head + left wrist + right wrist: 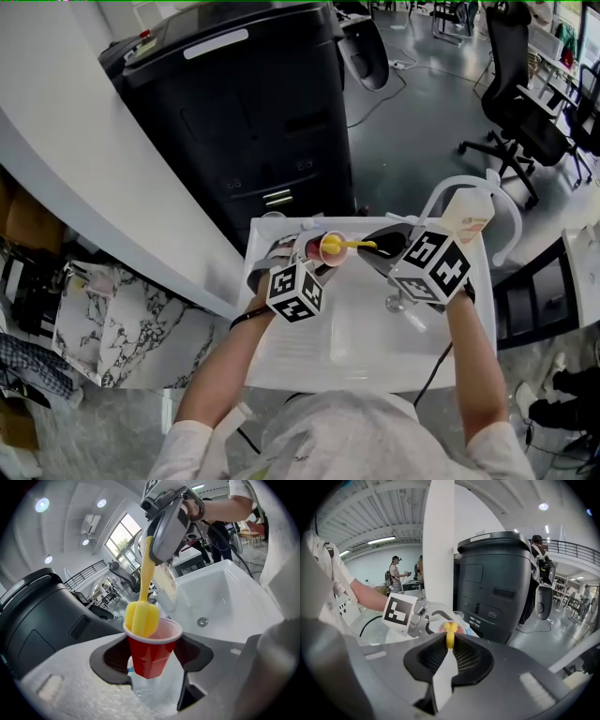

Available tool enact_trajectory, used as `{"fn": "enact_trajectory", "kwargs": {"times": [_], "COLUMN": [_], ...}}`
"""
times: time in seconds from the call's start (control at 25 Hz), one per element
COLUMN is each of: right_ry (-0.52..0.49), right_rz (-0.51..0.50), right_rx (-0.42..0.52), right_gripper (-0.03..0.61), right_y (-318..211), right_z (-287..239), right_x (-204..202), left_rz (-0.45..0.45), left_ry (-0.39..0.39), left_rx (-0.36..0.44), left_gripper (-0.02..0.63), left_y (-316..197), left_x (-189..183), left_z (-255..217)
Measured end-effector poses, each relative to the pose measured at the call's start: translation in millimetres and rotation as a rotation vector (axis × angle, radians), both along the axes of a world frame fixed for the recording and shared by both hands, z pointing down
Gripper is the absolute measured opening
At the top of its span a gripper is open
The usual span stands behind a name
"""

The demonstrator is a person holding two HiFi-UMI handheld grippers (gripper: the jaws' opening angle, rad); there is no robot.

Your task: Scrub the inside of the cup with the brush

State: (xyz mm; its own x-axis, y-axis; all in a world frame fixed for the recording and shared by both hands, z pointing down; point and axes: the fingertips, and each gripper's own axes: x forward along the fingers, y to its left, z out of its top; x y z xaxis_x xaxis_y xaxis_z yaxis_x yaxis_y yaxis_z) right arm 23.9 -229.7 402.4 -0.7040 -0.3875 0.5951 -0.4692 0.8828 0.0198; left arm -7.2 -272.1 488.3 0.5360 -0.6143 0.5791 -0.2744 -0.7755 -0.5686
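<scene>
The red cup [152,651], white inside, hangs over the far left end of the white sink [375,328]. The left gripper [151,663] clamps its sides between wide-set jaws. The yellow sponge brush [140,618] dips its head into the cup's mouth, and the right gripper [450,649] pinches its thin handle tight. The label on the bottle [469,220] is too small to read. Both forearms slope downward.
</scene>
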Motion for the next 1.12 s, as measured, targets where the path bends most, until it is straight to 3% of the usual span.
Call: {"fn": "enact_trajectory", "kwargs": {"times": [0.68, 1.12], "right_ry": [-0.028, -0.013], "right_rz": [0.082, 0.063], "right_rx": [-0.051, -0.084], "right_gripper": [0.034, 0.034], "right_y": [-13, -2], "right_z": [13, 26], "right_x": [21, 15], "left_rz": [-0.009, -0.040], "left_ry": [0.012, 0.026], "left_rx": [0.004, 0.001], "left_gripper": [0.282, 0.282], "left_y": [-3, -12], "left_x": [-4, -13], "left_z": [-1, -7]}}
